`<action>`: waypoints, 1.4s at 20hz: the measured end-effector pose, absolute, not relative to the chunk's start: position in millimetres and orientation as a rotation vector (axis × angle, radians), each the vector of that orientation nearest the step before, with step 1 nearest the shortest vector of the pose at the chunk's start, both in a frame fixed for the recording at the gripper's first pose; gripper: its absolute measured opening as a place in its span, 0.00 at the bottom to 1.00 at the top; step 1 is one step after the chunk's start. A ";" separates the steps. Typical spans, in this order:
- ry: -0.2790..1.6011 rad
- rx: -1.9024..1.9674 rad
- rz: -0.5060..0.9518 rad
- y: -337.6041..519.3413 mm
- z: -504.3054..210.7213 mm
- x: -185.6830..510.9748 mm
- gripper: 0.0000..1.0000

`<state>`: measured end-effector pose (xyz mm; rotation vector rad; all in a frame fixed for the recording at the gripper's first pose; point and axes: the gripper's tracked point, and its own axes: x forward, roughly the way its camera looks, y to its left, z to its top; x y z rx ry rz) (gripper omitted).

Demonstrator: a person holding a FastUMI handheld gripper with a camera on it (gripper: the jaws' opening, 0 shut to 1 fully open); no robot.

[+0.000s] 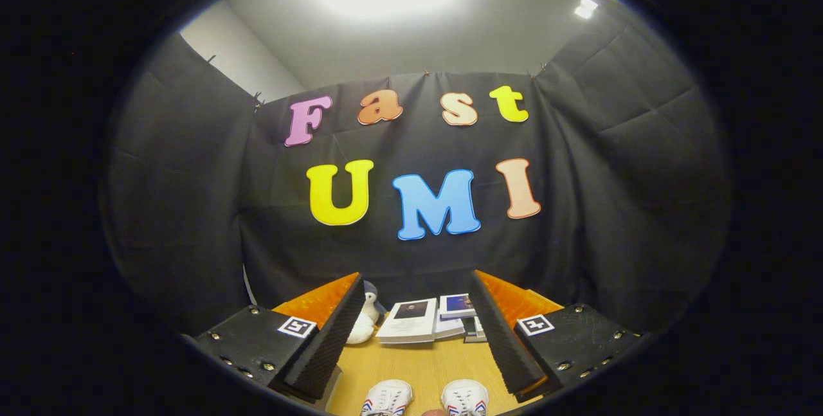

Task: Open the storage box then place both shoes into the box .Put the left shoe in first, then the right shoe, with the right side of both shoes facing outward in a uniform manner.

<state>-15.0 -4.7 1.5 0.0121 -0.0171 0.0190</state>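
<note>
At the frame's bottom our gripper (421, 339) gapes wide and empty above both shoes (386, 398); we judge opening the box comes next.

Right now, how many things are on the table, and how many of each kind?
Shoes: 2, one and the other, lying between the fingers of the open gripper.
Books: at least 3, in a pile beyond the fingers; the exact number is hard to tell.
Plush toy: 1, beside the books.
Total: at least 6.
</note>
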 end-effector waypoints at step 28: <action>0.751 0.696 0.420 151.5 -190.0 -59.4 0.98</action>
